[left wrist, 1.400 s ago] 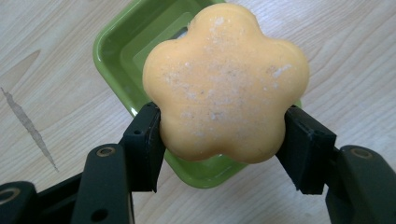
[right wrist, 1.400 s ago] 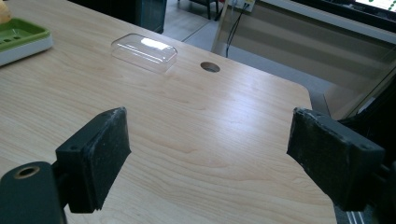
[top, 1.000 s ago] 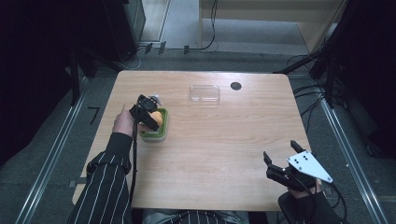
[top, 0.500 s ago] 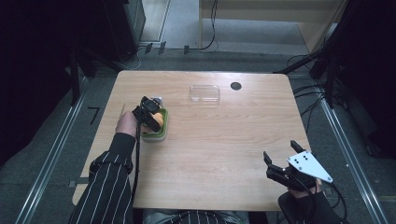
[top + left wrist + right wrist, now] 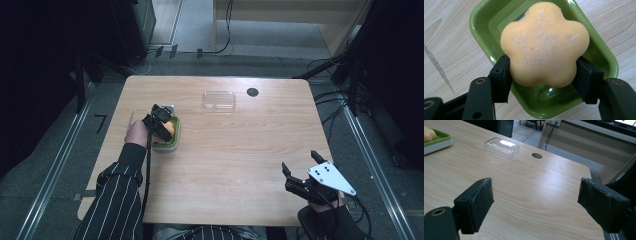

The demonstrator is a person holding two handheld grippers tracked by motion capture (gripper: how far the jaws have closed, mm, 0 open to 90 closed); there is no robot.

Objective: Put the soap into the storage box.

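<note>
Your high view looks forward and down from above your side of the wooden table point(image 5: 240, 150), far enough back to take in the whole top and the floor around it. Your left gripper view points steeply down, very close over the green dish point(image 5: 604, 57) and orange soap point(image 5: 544, 45). Your right gripper view looks low and almost level across the tabletop. It shares the clear lid point(image 5: 502, 147) with the high view, and probably the dish at its left edge.

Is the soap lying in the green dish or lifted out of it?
Cannot tell. The left tongs are shut on the soap above the dish, but contact with the dish bottom is hidden.
</note>
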